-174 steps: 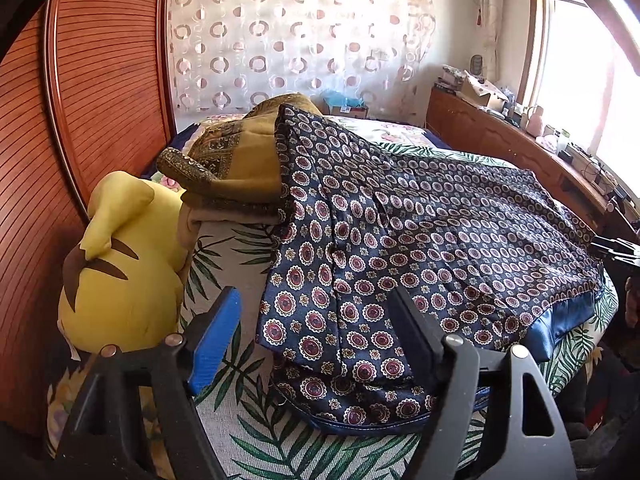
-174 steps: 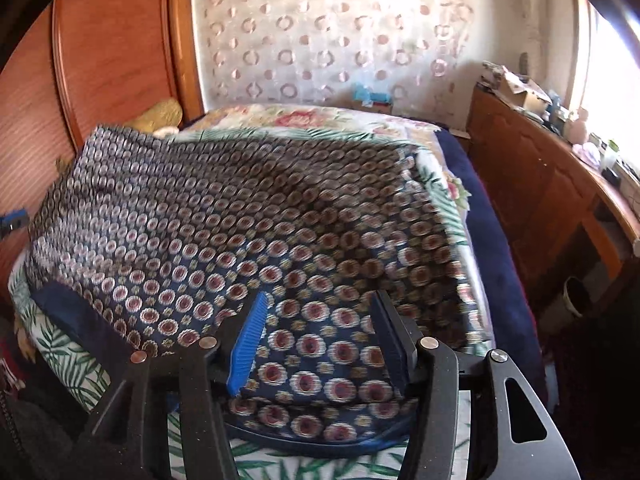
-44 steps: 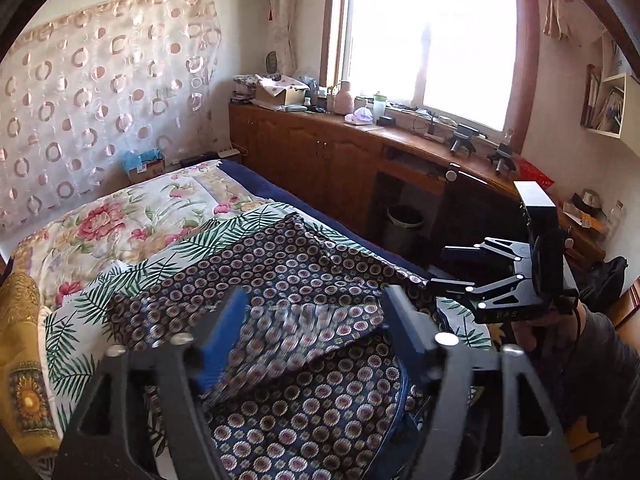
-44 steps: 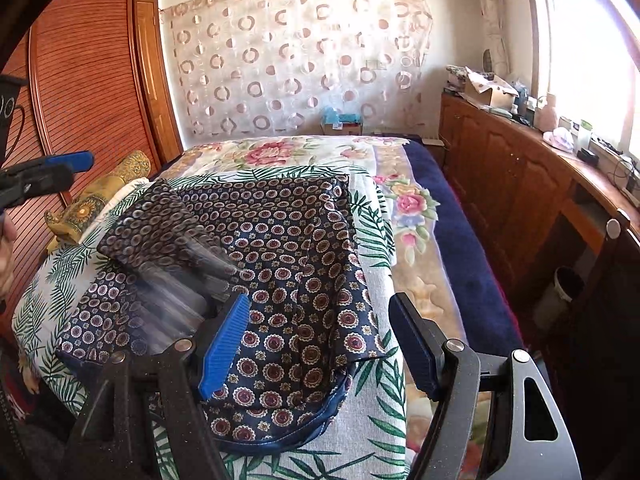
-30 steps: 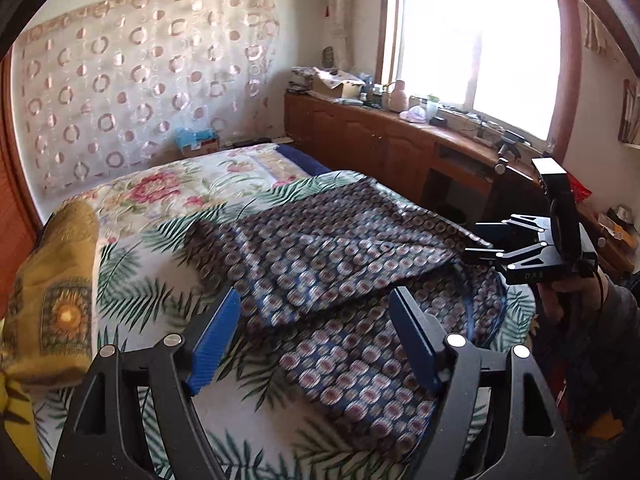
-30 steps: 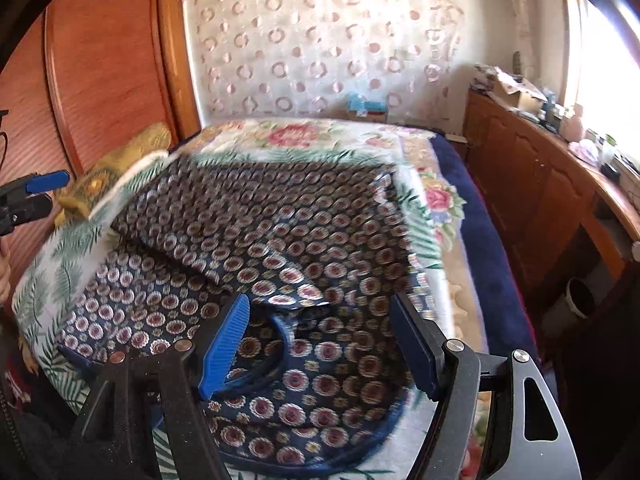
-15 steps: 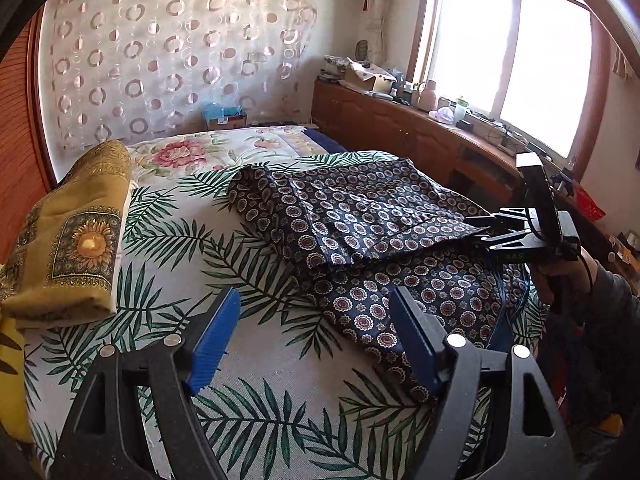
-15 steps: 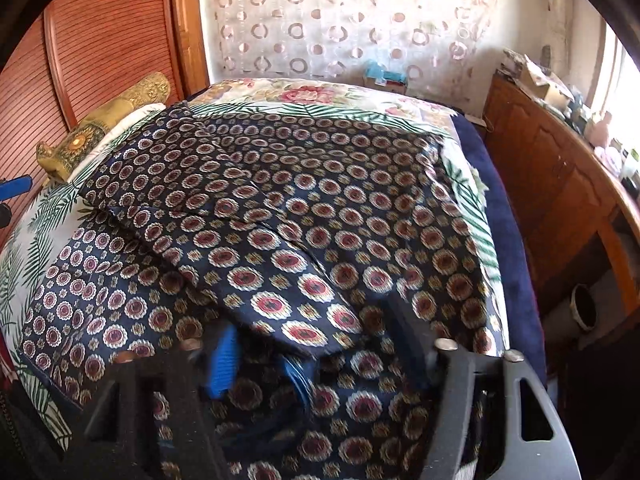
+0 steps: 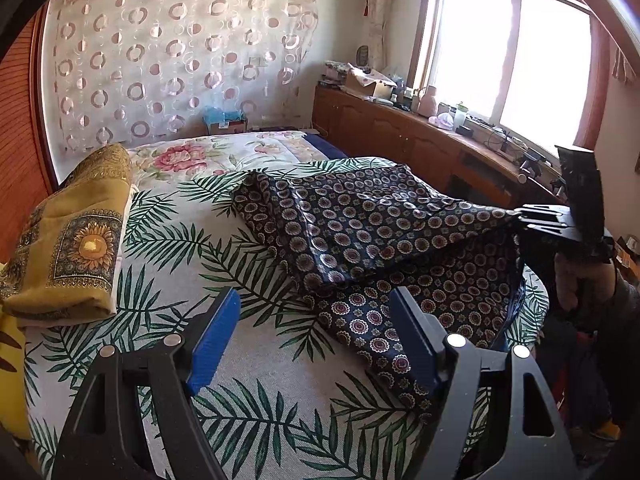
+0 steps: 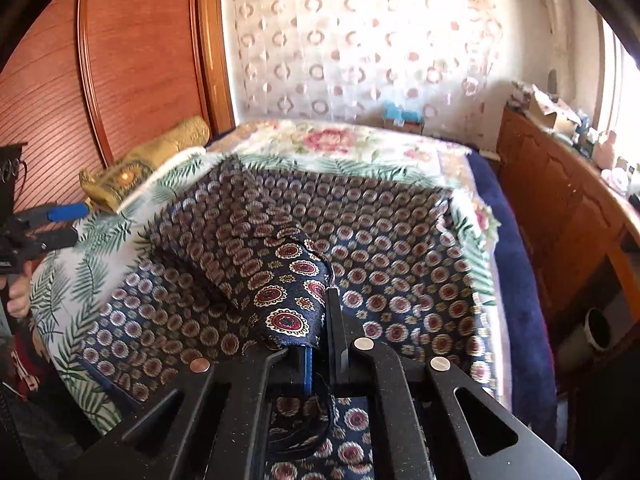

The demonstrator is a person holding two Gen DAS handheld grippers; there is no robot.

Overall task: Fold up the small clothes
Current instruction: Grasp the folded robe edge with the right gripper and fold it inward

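A navy garment with round medallion print [image 9: 360, 232] lies partly folded on the palm-leaf bedspread [image 9: 248, 408]. My left gripper [image 9: 316, 332] is open and empty, low over the bedspread just left of the garment's near corner. My right gripper [image 10: 320, 320] is shut on a raised fold of the garment [image 10: 288, 292] and lifts it above the rest of the cloth. In the left wrist view the right gripper [image 9: 524, 218] pinches the garment's right edge. The left gripper [image 10: 60, 224] shows open at the far left of the right wrist view.
A folded mustard sunflower-print cloth [image 9: 76, 240] lies at the bed's left edge, with a yellow plush [image 9: 8, 364] below it. A wooden wardrobe [image 10: 132, 60] stands on the left. A wooden counter [image 9: 420, 140] with clutter runs under the window on the right.
My right gripper has closed on the garment's fold and raised it. My left gripper, open throughout, has drawn back to the left off the garment, over bare bedspread.
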